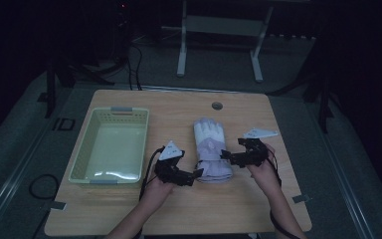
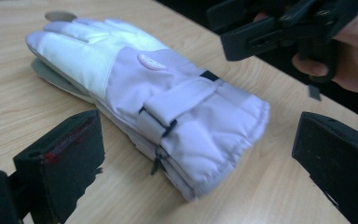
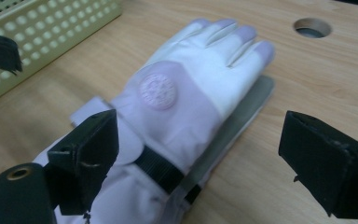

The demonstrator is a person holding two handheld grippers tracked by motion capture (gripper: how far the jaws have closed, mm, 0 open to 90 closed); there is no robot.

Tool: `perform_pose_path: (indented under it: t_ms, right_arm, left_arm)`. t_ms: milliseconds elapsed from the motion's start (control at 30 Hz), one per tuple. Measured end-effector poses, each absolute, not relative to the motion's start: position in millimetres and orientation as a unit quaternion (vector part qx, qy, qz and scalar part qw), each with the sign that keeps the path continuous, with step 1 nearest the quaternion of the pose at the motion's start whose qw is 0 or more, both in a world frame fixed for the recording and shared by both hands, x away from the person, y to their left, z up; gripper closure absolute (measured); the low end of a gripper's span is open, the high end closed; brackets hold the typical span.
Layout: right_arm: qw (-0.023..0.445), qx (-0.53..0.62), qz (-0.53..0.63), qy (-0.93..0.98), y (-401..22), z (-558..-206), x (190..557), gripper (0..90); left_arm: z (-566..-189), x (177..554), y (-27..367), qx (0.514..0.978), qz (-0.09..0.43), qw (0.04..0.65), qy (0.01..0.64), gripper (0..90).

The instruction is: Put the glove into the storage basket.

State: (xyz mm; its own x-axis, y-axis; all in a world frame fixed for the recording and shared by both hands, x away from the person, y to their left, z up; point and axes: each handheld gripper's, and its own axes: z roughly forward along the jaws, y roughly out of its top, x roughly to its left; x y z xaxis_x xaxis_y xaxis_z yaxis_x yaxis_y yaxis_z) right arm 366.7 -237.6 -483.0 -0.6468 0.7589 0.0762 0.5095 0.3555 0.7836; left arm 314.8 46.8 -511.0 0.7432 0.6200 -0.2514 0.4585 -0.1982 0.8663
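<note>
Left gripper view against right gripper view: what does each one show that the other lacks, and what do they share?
Left gripper view alone: the padded cuff end of the gloves, and the right tongs held in a hand beyond it.

Right gripper view alone: the perforated wall of the green basket at upper left, and the full round hole in the table.

Both: the stacked white and lilac gloves with a round badge, lying on the wooden table, with each view's own black jaws standing open and clear of them.
</note>
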Motion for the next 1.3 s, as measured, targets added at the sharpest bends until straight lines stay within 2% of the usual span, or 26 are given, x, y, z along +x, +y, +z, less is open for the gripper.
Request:
perform_pose_path:
  t_ms: [233,333,400,500,600,700,767,867,900,967,1000,1100,1133,1200,1300]
  right_arm:
    - [0.15,0.393,0.412,0.808,-230,-481,379,11.0]
    - [0.145,0.395,0.41,0.809,-227,-483,386,16.5]
    - [0.144,0.401,0.412,0.805,-226,-487,390,22.5]
    - [0.142,0.41,0.403,0.806,-224,-497,395,26.8]
    - [0.126,0.431,0.4,0.799,-226,-510,398,28.1]
    - [0.107,0.44,0.389,0.802,-225,-524,400,27.9]
    - [0.093,0.449,0.38,0.803,-225,-531,402,28.0]
    - [0.056,0.46,0.367,0.807,-227,-538,406,36.1]
    - [0.05,0.461,0.36,0.809,-226,-539,407,41.5]
    - [0.025,0.462,0.362,0.809,-227,-540,408,50.2]
    - [0.022,0.461,0.357,0.812,-226,-540,408,54.6]
    - [0.032,0.457,0.344,0.82,-222,-538,406,65.9]
    - [0.042,0.454,0.339,0.823,-220,-536,404,72.4]
    - [0.065,0.445,0.329,0.83,-216,-534,400,77.6]
    - [0.088,0.443,0.327,0.83,-212,-531,395,81.1]
  left_arm:
    - [-508,347,21,0.787,0.049,0.494,0.367,2.7]
    - [-508,351,16,0.794,0.058,0.47,0.382,3.6]
    - [-513,353,16,0.791,0.046,0.468,0.392,6.5]
    - [-524,353,18,0.788,0.031,0.456,0.413,7.6]
    - [-539,353,19,0.791,0.008,0.428,0.436,7.8]
    - [-550,351,16,0.801,0.0,0.409,0.437,14.3]
    - [-556,352,16,0.796,-0.019,0.411,0.444,15.1]
    - [-562,353,16,0.796,-0.042,0.413,0.44,23.7]
    - [-563,354,16,0.795,-0.053,0.418,0.436,26.4]
    - [-565,356,16,0.791,-0.08,0.426,0.433,40.7]
    - [-565,357,16,0.792,-0.083,0.425,0.43,41.6]
    - [-566,357,18,0.788,-0.099,0.427,0.433,52.1]
    - [-566,357,18,0.788,-0.099,0.428,0.432,56.6]
    - [-563,356,17,0.788,-0.097,0.426,0.433,64.7]
    - [-559,355,16,0.792,-0.093,0.419,0.434,70.6]
